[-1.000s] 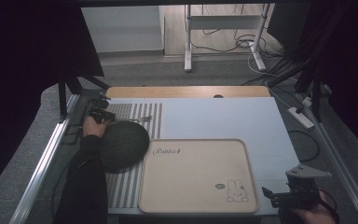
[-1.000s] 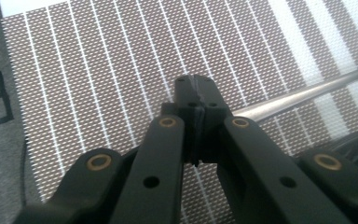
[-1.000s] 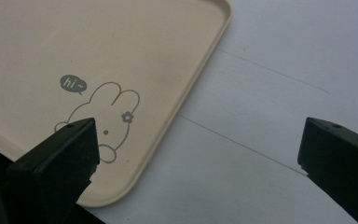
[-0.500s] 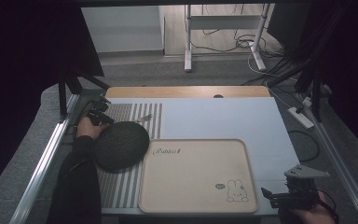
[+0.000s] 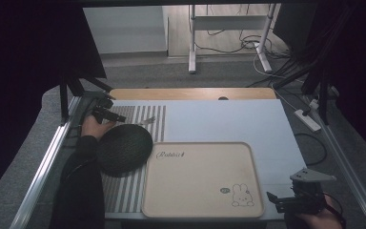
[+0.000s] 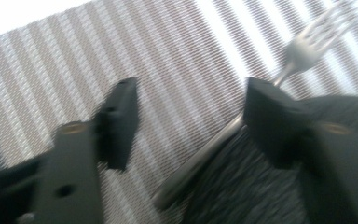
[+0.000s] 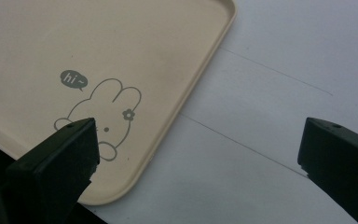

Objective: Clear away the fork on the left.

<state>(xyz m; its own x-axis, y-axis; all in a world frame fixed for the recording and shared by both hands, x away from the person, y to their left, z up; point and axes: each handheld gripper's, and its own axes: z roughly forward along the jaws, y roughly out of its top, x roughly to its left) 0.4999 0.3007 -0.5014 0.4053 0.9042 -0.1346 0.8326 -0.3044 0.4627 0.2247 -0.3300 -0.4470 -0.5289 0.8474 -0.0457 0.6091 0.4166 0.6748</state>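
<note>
Near the bench's far left corner, the left hand-held gripper (image 5: 106, 113) hangs over the grey-and-white striped woven placemat (image 6: 177, 70). Its jaws have just been opening and press on nothing. The silver metal fork (image 6: 242, 121) lies between them, beside the dark round woven coaster (image 5: 123, 148). At the near right corner, the right hand-held gripper (image 7: 196, 154) stands wide open and empty by the beige rabbit-printed plastic tray (image 7: 121, 56).

shiny metal fork (image 6: 303, 56), woven placemat (image 6: 168, 56), matt tray (image 7: 74, 42)
</note>
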